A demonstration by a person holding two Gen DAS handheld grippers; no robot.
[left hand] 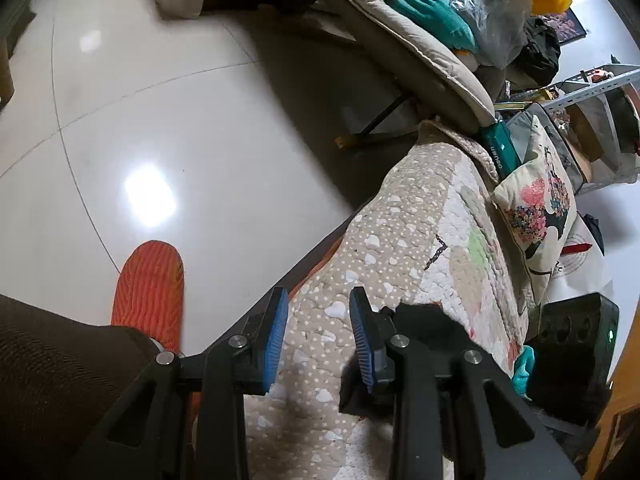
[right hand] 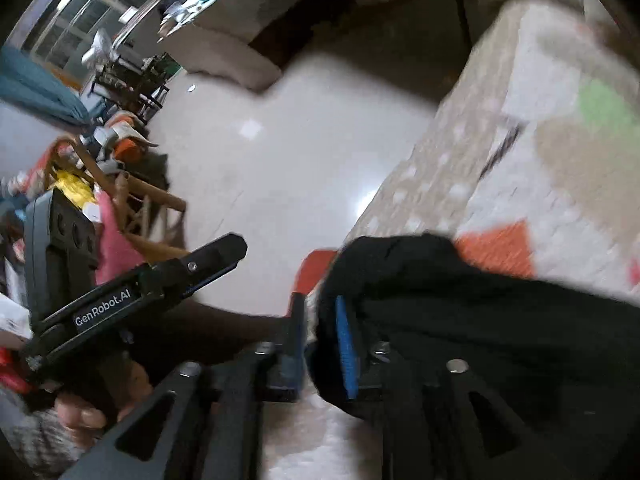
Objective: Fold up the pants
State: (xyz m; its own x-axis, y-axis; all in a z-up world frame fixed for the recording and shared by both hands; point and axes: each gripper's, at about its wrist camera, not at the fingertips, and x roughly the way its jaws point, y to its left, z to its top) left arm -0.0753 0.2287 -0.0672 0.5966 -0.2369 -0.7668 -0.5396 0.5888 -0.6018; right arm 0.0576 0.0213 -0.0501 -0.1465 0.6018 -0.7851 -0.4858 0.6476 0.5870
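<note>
A glossy pale tiled floor [left hand: 168,112] fills the left wrist view from 9 to 12 o'clock, throwing back a bright patch of light, with a cluttered heap of cushions and bags [left hand: 460,20] at 1 o'clock. A quilted cover [left hand: 400,248] dotted with white hearts runs from 6 toward 2 o'clock, a floral pillow [left hand: 536,208] lying on it at 3 o'clock. The left gripper [left hand: 320,336] hangs over the quilt edge with its blue pads apart and nothing between them; an orange slipper [left hand: 150,292] shows at 8 o'clock. In the blurred right wrist view the right gripper [right hand: 322,340] pinches the black pants [right hand: 460,304], which drape over the quilt from 6 to 4 o'clock.
</note>
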